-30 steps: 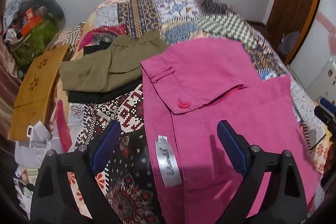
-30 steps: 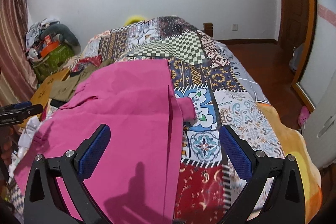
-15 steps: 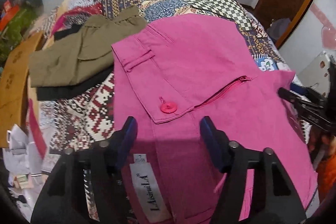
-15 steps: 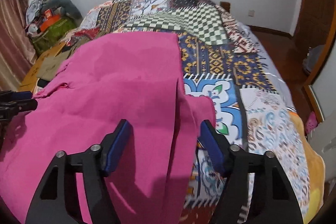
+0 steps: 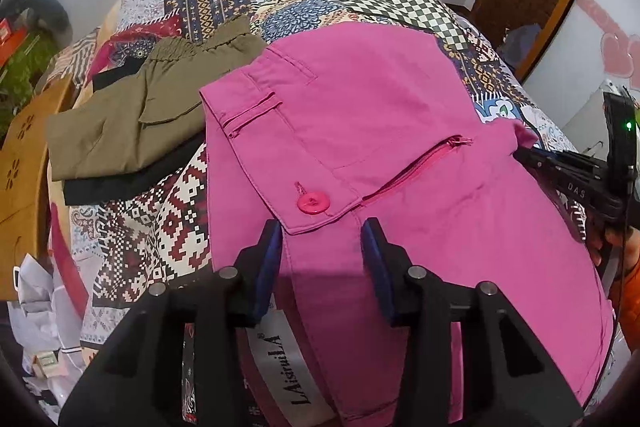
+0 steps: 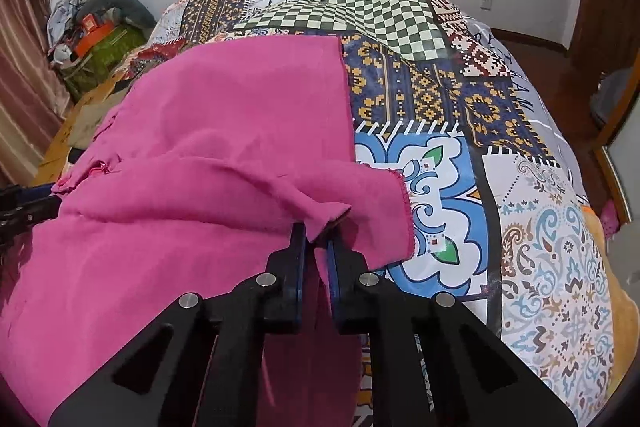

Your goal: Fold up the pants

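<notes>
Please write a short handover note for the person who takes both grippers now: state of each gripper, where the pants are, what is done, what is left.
Left gripper: partly open, straddling the waistband of the pink pants near the button, not clamped.
Right gripper: shut on a bunched hem edge of the pink pants.
The pants lie on the patchwork quilt; folded olive pants lie beside them.
Done: the right grip.
Left: close the left gripper, then fold.

Folded olive trousers [image 5: 132, 131] are lying on a black garment [image 5: 120, 183] at the patchwork quilt's [image 6: 460, 99] left side. A wooden board [image 5: 24, 163] is sitting further left; clutter [image 6: 96, 27] is piling in the far-left corner.
</notes>
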`<state>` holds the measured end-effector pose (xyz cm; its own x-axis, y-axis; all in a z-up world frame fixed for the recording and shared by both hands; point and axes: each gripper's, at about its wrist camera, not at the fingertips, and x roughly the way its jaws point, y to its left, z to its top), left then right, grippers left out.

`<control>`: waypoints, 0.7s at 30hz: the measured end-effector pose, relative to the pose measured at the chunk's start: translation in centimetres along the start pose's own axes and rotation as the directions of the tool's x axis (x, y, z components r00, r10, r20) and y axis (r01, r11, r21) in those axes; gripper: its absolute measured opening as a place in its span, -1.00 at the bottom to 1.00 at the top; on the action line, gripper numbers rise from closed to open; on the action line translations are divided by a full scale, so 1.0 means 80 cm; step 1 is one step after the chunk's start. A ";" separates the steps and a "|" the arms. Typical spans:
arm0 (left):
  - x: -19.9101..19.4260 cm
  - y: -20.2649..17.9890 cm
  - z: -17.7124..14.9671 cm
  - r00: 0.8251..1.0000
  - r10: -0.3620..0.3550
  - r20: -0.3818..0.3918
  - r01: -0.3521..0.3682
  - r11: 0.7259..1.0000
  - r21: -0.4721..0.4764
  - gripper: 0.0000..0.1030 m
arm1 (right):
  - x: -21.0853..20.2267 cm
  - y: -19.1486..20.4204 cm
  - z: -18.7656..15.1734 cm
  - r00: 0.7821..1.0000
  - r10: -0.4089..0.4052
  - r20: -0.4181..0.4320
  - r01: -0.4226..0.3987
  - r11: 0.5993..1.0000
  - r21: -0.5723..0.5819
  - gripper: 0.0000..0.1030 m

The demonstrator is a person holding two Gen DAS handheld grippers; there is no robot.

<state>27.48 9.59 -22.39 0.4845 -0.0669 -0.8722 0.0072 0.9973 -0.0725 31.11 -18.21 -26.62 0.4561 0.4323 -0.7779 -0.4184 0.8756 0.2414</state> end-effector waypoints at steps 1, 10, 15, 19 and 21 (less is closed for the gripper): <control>0.000 0.002 -0.001 1.000 0.001 0.001 -0.001 1.000 -0.004 -0.16 | 0.001 0.000 0.000 1.000 -0.009 -0.004 0.009 1.000 -0.009 -0.85; 0.001 0.004 -0.001 0.997 0.081 0.001 -0.081 0.997 0.016 -0.12 | 0.008 0.010 0.004 0.998 -0.060 -0.027 0.059 0.997 -0.045 -0.90; -0.001 0.042 0.000 0.999 0.012 -0.040 -0.016 0.994 -0.108 -0.13 | 0.006 0.004 0.003 0.998 -0.057 -0.042 0.056 0.998 -0.017 -0.90; -0.015 0.044 0.001 0.999 0.033 -0.029 -0.036 0.994 -0.102 -0.13 | -0.010 -0.004 0.004 0.998 -0.042 -0.037 0.044 0.998 0.037 -0.88; -0.021 0.041 0.004 0.999 0.036 -0.020 -0.038 0.995 -0.092 -0.13 | -0.025 -0.007 0.006 0.999 -0.041 -0.023 0.042 0.998 0.054 -0.88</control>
<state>26.97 12.98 -21.05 0.4667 -0.0315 -0.8838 -0.0913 0.9923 -0.0836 30.78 -19.47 -24.94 0.4545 0.3909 -0.8004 -0.3560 0.9034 0.2390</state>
